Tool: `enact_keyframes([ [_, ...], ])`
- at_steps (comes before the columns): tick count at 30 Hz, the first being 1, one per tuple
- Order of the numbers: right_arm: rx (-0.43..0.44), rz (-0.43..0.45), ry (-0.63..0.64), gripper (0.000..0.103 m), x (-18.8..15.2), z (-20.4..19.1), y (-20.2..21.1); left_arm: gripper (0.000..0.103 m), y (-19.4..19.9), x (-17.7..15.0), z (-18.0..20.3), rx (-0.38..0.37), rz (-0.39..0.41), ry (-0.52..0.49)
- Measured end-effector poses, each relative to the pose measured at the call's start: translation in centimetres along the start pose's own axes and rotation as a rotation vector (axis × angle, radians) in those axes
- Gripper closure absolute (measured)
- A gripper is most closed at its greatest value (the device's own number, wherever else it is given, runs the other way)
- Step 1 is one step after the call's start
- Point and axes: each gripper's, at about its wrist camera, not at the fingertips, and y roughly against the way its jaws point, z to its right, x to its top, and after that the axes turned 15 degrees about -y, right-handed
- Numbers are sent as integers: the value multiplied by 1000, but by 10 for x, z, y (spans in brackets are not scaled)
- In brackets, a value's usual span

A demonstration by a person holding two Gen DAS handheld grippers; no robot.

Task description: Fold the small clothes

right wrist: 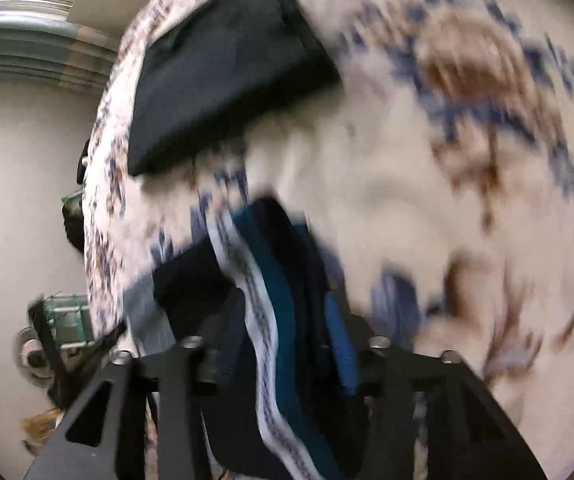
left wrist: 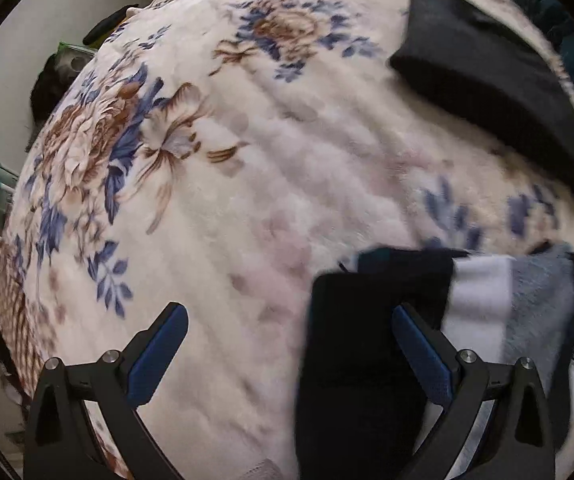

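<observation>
Left gripper (left wrist: 287, 344) open wide, nothing pressed between pads; pointed down at floral blanket (left wrist: 215, 184). Small garment (left wrist: 359, 360), dark with white and grey bands, lay at right jaw, spilling rightward; long axis looked left-right, though blurred. Right gripper (right wrist: 271, 344) had same garment (right wrist: 279, 320) bunched between jaws; whether pads pinched it: cannot tell, view smeared. Folded dark piece (left wrist: 495, 80) lay far right, apart. Right hand judged nearer.

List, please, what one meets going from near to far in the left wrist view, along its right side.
Near to far: the left gripper, open, then the dark garment with white and grey bands, then a bare stretch of floral blanket, then the folded black garment.
</observation>
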Motion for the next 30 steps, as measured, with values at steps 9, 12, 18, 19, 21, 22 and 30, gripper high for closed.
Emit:
enact_keyframes([
  [9,-64,-51,53,85,-37,19,-44,0,-8,2,-23,-102,-13,69],
  [12,-51,-57,65,77,-34,15,-42,0,10,-19,-37,-275,57,131],
  [18,1,-100,76,13,-16,22,-36,0,-4,-83,-38,-633,55,225],
  [19,-1,-111,77,13,-12,26,-38,0,-8,-86,-36,-653,52,223],
  [21,19,-166,72,13,-6,31,-52,0,-20,-93,-27,-714,42,216],
  [22,37,-199,64,12,-4,33,-61,0,-22,-94,-24,-716,51,210],
  [30,232,-378,63,7,-7,27,-88,1,-26,-85,-30,-774,79,198],
])
